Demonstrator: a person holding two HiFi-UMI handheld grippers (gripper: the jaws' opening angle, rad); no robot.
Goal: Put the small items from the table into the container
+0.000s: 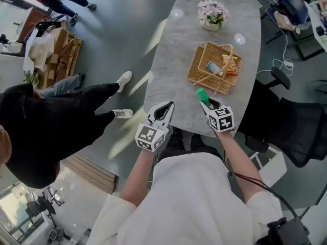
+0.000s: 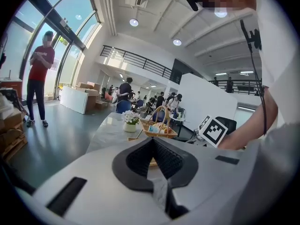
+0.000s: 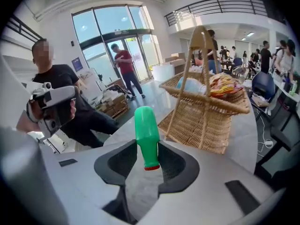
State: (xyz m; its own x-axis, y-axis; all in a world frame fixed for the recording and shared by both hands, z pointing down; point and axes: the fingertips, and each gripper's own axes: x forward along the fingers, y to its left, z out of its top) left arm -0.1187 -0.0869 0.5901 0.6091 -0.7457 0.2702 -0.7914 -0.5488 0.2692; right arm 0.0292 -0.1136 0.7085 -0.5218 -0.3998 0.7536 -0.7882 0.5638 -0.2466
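Where the green bottle (image 3: 146, 130) sits: between the pads of the right gripper (image 3: 146, 145), pinched at its narrow neck, over the near end of the table (image 1: 168, 70), just short of the wicker basket (image 1: 214, 68).
Long axis: in line with the jaws.
Pointing: red cap back toward the gripper body; broad end out ahead, toward the basket.
Right jaws: part-way apart, clamped on the bottle.
Left gripper (image 2: 151, 142): jaw tips together, nothing between.
Basket contents: two packets, one blue-white, one orange.
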